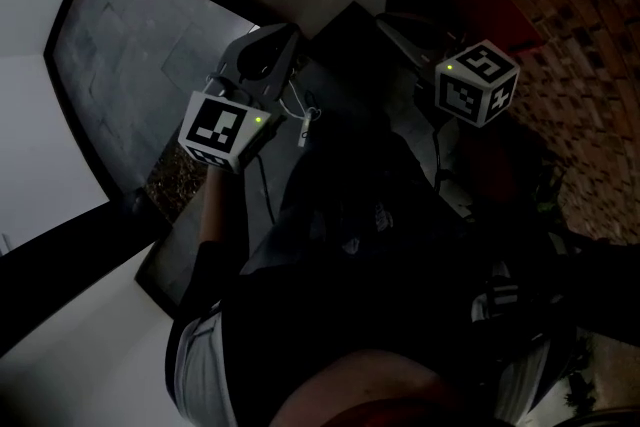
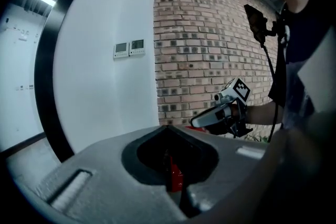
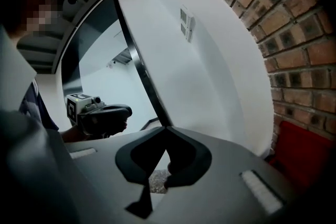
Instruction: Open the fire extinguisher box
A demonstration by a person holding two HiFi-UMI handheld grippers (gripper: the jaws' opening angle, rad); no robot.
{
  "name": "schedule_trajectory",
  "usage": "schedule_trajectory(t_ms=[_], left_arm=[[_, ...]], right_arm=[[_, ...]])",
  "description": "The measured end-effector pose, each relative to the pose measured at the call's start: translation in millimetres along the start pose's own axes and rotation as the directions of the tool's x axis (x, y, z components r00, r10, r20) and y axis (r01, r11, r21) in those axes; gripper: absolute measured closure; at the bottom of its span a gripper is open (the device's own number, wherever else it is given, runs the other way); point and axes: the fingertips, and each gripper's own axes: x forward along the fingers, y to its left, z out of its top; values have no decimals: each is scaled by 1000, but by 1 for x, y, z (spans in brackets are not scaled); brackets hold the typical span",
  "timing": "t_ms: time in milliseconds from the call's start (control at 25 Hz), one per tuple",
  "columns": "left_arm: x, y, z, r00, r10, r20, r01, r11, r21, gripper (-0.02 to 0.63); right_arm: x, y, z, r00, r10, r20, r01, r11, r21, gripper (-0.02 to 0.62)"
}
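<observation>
The fire extinguisher box shows as a red shape [image 3: 305, 150] low against the brick wall at the right edge of the right gripper view. A bit of red [image 2: 175, 177] also shows through the gap under my left gripper's jaws. My left gripper [image 2: 168, 128] is shut with nothing held and points at the corner where white wall meets brick. My right gripper [image 3: 167, 128] is shut and empty too, aimed at the white wall left of the box. Each gripper appears in the other's view, held up in the air apart from the box. In the dark head view both marker cubes [image 1: 225, 126] [image 1: 477, 81] stand out.
A brick wall [image 2: 210, 34] meets a white wall [image 2: 105, 92] bearing two small control panels [image 2: 129, 49]. A black strip [image 3: 142, 78] runs down the white wall. Grey floor tiles [image 1: 130, 45] and a gravel patch [image 1: 180, 177] lie below. Cables hang from my dark clothing.
</observation>
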Motion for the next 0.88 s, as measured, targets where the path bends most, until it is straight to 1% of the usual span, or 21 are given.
schedule_trajectory(t_ms=[120, 200, 280, 360, 440, 560, 640, 800, 880], left_arm=[[7, 0, -8, 1000, 2, -25, -2, 1000, -2, 611], [10, -2, -16, 999, -8, -48, 8, 1000, 3, 611], [11, -4, -22, 998, -10, -58, 10, 1000, -1, 611], [13, -3, -28, 998, -6, -61, 5, 1000, -15, 611], [14, 1, -30, 999, -6, -51, 4, 999, -32, 611], [16, 4, -25, 999, -38, -13, 38, 999, -29, 611], [16, 9, -26, 998, -55, -4, 55, 998, -23, 611], [18, 33, -48, 998, -57, -34, 55, 997, -59, 611], [18, 47, -58, 997, -62, -50, 59, 996, -61, 611]], right_arm=[[-5, -22, -8, 996, -94, -9, 94, 995, -29, 595], [-7, -34, -17, 986, -161, -36, 159, 986, -49, 595], [-7, -42, -27, 978, -200, -63, 197, 979, -55, 595], [-7, -44, -31, 975, -210, -69, 206, 977, -53, 595], [-6, -46, -32, 975, -216, -54, 212, 975, -72, 594], [-1, -51, -30, 973, -231, -27, 226, 966, -126, 595], [6, -58, -36, 966, -254, -53, 245, 960, -136, 595], [24, -66, -54, 944, -308, -117, 290, 945, -150, 594], [38, -69, -60, 939, -313, -142, 292, 944, -154, 595]])
